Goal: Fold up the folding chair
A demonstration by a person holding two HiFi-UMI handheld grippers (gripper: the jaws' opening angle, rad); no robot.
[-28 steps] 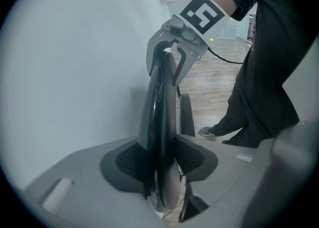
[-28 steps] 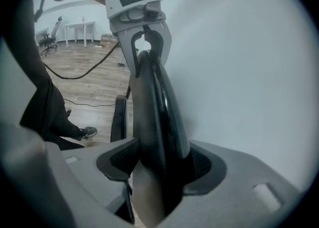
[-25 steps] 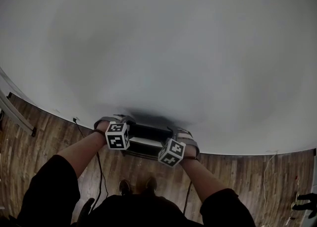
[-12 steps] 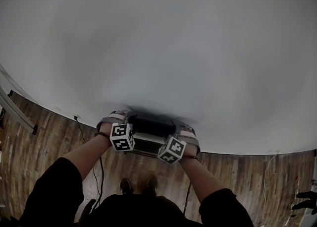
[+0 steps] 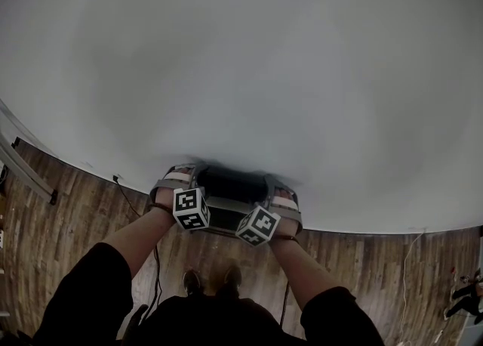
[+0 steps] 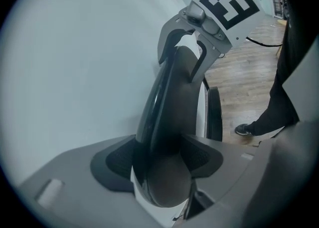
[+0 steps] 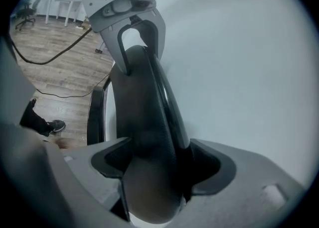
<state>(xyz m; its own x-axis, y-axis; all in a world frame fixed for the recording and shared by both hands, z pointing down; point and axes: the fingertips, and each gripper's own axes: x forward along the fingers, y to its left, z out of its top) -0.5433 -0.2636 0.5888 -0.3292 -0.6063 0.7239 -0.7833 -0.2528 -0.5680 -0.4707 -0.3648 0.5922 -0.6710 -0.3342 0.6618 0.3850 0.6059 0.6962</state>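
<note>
The folding chair [image 5: 226,201] looks folded flat and stands close against the white wall [image 5: 241,65]. It is dark and thin. The jaws of the left gripper [image 6: 162,160] and right gripper [image 7: 154,165] have just been opening. The chair's top sits between their spread jaws. Only letting go seems left.

Both hands tip forward and nudge up toward the wall, the left gripper [image 6: 164,161] and right gripper [image 7: 154,161] have just been opening their jaws around the folding chair [image 5: 230,186] top rail, and the marker cubes [image 5: 191,208] draw closer together
</note>
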